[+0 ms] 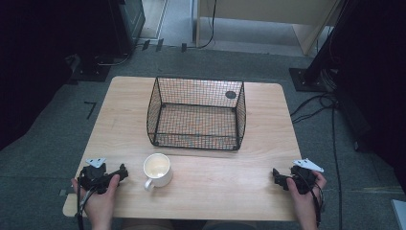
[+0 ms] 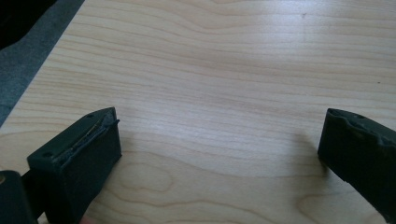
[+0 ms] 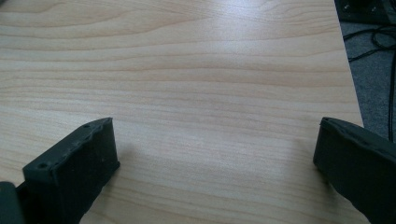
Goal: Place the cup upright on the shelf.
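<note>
Mug: a white ceramic mug point(image 1: 157, 169) stands upright on the light wooden desk point(image 1: 239, 187), a little left of the middle and towards the near edge; its mouth faces up, its handle points to the near-left corner, and the inside looks empty.

Left claw: the black left claw point(image 1: 125, 172) lies low over the desk by the near-left corner, held in the person's left hand point(image 1: 101, 196); its tips point across at the mug and end just beside it, not touching. In the left gripper view the two jaws stand wide apart with bare wood grain between them.

Basket: a black wire-mesh basket point(image 1: 197, 115), rectangular and open at the top, sits past the mug, in the middle of the desk towards the far edge. A small dark round spot point(image 1: 231, 95) shows through the mesh near its far-right corner; what it is I cannot tell.

Right claw: the black right claw point(image 1: 275, 176) rests near the near-right corner in the person's right hand point(image 1: 305, 191), well apart from the mug, tips turned inward. In the right gripper view its jaws also stand wide apart over bare desk, with the right edge of the desk and grey carpet point(image 3: 373, 79) beyond.
</note>
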{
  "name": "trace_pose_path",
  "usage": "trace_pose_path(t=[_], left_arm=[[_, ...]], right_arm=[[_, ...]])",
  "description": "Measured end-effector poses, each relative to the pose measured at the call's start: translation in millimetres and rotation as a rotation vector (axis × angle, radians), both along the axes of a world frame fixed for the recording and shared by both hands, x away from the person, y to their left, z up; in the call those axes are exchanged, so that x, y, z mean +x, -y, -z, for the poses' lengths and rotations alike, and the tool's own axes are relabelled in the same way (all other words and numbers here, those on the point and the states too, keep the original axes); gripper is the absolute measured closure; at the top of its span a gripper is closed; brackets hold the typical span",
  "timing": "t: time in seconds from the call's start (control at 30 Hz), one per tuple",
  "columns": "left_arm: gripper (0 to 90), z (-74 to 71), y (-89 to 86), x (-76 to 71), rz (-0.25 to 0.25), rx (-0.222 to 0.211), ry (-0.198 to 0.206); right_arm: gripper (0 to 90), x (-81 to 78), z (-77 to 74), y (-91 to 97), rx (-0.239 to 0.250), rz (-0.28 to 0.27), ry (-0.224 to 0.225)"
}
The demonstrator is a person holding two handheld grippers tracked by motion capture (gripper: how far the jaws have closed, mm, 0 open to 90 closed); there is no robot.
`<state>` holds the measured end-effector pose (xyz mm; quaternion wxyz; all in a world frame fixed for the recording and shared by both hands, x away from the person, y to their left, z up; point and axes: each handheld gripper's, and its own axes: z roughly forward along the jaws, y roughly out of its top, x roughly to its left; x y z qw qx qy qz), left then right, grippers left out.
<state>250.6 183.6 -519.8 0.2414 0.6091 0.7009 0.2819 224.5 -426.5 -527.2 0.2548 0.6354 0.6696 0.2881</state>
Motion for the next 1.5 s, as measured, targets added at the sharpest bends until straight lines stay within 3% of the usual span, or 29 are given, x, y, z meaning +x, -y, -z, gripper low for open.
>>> trace_pose_path(t=[0.3,0.43,0.53,0.73,1.1,1.27,1.33,1.47,1.5], left_arm=[[0.0,-3.5,0.7,-11.6,0.054,-0.002,-0.036],[0.0,-11.2,5.3,-21.9,0.114,-0.037,0.004],[0.0,-20.4,9.0,-27.0,0.147,-0.04,0.027],[0.0,-38.1,13.1,-32.7,0.169,-0.073,0.066],[0.0,-67.7,39.3,-48.1,0.332,-0.13,0.131],[0.5,-75.3,45.4,-54.0,0.377,-0.153,0.143],[7.6,-76.5,49.7,-56.2,0.389,-0.141,0.135],[8.6,-76.4,58.2,-60.0,0.435,-0.159,0.122],[12.7,-77.3,60.2,-61.5,0.436,-0.161,0.127]], right_arm=[[0.0,0.0,0.0,0.0,0.0,0.0,0.0],[0.0,0.0,0.0,-0.1,0.0,0.0,0.0],[0.0,0.0,0.0,0.0,0.0,0.0,0.0],[0.0,0.0,0.0,-0.1,0.0,0.0,0.0],[0.0,0.0,0.0,0.0,0.0,0.0,0.0],[0.0,0.0,0.0,0.0,0.0,0.0,0.0],[0.0,0.0,0.0,0.0,0.0,0.0,0.0],[0.0,0.0,0.0,-0.1,0.001,0.001,0.0],[0.0,0.0,0.0,-0.1,0.0,0.0,0.0]])
